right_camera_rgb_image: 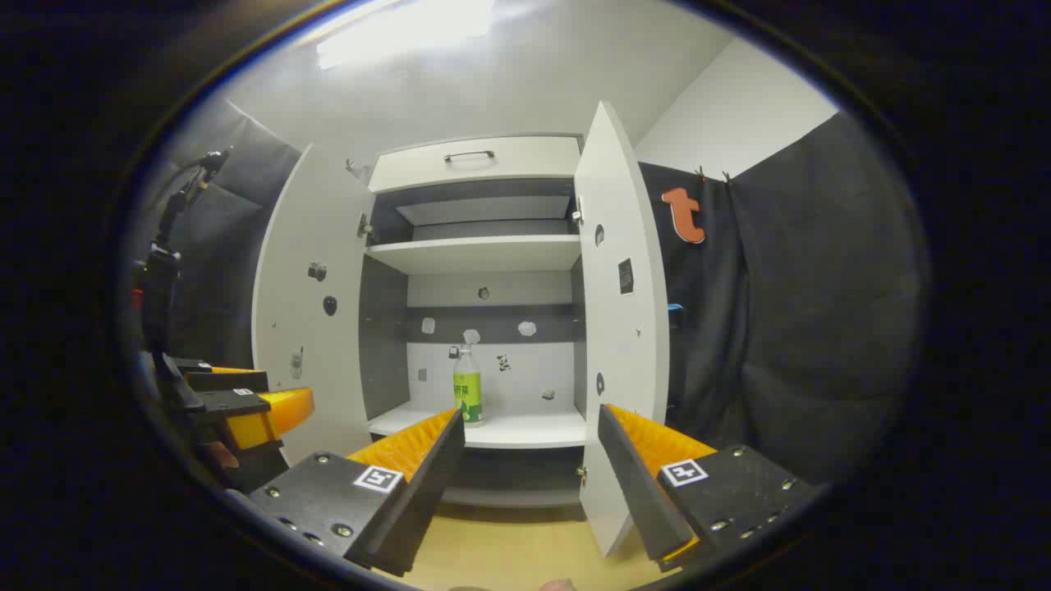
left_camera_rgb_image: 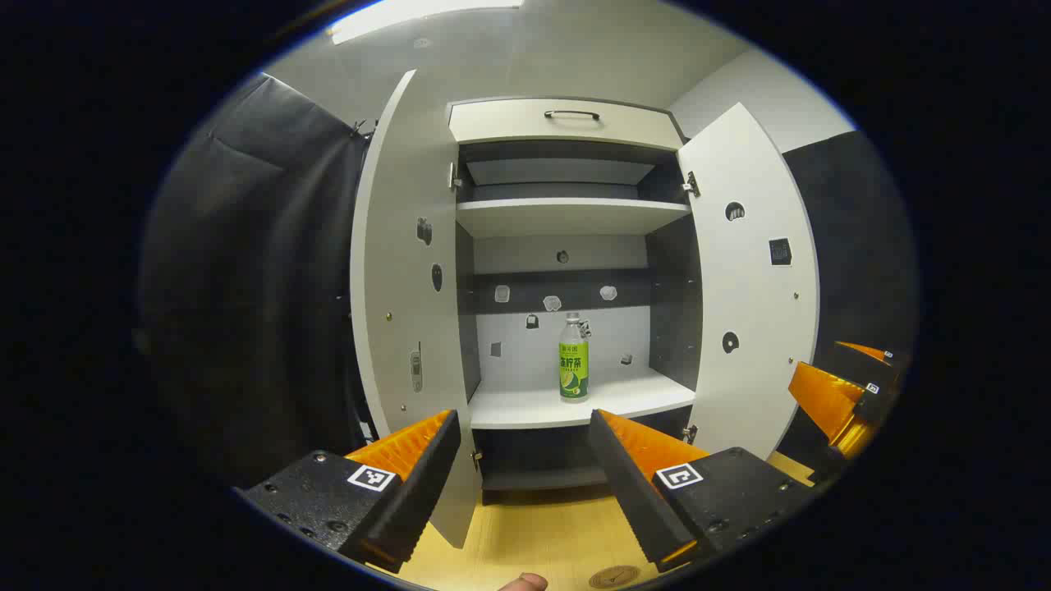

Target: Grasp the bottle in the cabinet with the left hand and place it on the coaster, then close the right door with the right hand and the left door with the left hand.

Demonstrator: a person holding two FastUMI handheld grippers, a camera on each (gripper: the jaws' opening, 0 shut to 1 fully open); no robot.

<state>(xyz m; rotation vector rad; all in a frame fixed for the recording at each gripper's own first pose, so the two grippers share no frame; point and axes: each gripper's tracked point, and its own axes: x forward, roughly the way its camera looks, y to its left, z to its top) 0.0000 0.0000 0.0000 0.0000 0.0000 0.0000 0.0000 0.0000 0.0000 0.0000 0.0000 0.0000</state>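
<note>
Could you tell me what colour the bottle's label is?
Green, on the bottle; it shows best in the left gripper view.

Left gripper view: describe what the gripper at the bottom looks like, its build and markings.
The left gripper has two wedge-shaped fingers with ribbed inner faces, each mounted on a black block studded with screws. Each block carries a small square black-and-white marker tag. No cable is visible on it.

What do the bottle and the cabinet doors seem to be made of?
The bottle looks like clear plastic: see-through above a glossy green label, with a white cap. The left door and right door look like white laminated board with a matte finish: flat, thin and even in colour. The core cannot be told.
</note>
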